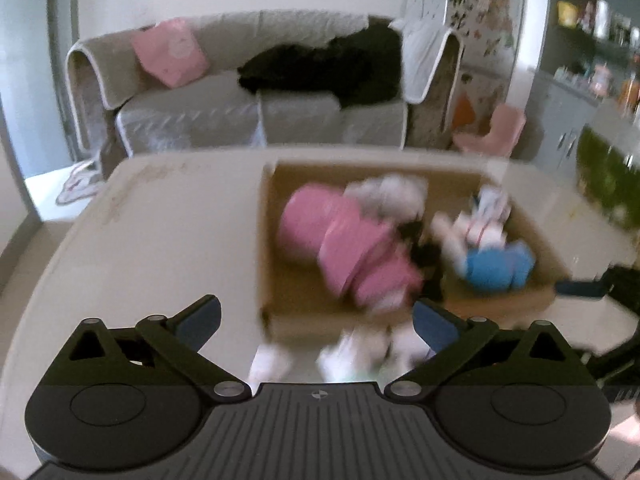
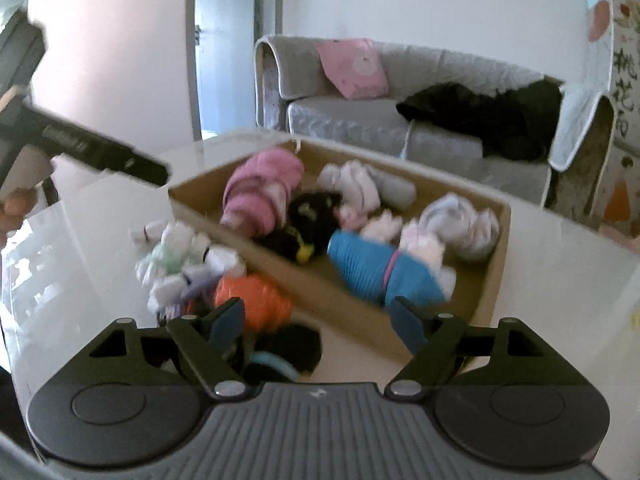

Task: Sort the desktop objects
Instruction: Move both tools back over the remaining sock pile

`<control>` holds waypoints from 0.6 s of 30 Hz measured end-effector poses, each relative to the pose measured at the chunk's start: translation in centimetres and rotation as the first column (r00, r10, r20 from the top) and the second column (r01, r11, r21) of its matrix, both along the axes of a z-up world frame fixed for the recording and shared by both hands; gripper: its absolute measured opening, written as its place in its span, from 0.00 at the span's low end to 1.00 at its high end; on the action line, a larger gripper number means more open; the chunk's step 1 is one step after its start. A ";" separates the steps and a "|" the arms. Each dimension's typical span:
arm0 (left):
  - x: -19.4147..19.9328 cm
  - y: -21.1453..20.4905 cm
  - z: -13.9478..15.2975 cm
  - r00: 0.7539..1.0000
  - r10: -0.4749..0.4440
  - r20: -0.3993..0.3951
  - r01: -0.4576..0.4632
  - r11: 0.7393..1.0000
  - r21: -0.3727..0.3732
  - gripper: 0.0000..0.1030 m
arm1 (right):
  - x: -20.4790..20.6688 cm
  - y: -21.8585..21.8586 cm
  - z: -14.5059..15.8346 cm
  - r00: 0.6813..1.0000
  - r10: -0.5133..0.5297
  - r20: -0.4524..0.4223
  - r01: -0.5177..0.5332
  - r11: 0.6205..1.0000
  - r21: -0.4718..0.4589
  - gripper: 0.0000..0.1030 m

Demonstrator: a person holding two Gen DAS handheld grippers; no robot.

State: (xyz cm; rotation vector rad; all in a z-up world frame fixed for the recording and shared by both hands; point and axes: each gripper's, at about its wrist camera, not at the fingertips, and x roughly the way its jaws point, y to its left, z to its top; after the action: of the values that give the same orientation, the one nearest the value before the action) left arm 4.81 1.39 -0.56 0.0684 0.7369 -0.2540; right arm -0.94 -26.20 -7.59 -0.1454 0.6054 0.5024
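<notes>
Socks: loose pile on counter, just near-left of box; orange roll lies just beyond right tongs, nearer them than left tongs; both spread, holding nothing.

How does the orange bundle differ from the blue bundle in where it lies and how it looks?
The orange bundle lies on the table, outside the cardboard box; the blue bundle lies inside the box. The orange bundle is short and rounded; the blue bundle is longer and has a pink band around its middle. The orange bundle is close to the right gripper's left finger; the blue bundle is nearer its right finger. Both look like soft rolled fabric.
</notes>
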 end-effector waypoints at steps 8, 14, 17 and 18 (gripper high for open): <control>-3.0 1.7 -1.7 0.990 -0.140 0.035 0.136 0.986 0.092 1.00 | -1.6 -1.4 -0.6 0.997 -0.075 -0.013 0.076 0.994 0.074 0.82; -4.6 1.9 -2.2 0.971 -0.202 0.124 0.178 0.968 0.178 1.00 | -1.3 -2.0 -1.8 0.993 -0.111 -0.045 0.116 0.988 0.105 0.82; -2.8 2.5 -2.8 0.983 -0.158 0.091 0.141 0.976 0.164 1.00 | -1.1 -1.5 -2.0 0.993 -0.113 -0.037 0.116 0.988 0.103 0.82; -2.1 2.9 -3.2 0.987 -0.145 0.068 0.133 0.979 0.157 1.00 | -1.0 -1.2 -2.1 0.993 -0.116 -0.036 0.119 0.988 0.094 0.82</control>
State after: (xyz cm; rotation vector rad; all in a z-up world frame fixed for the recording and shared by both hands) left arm 2.68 4.27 -3.78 0.2747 0.6727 -0.3268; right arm -1.92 -27.37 -9.70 -0.0107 0.6144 0.4191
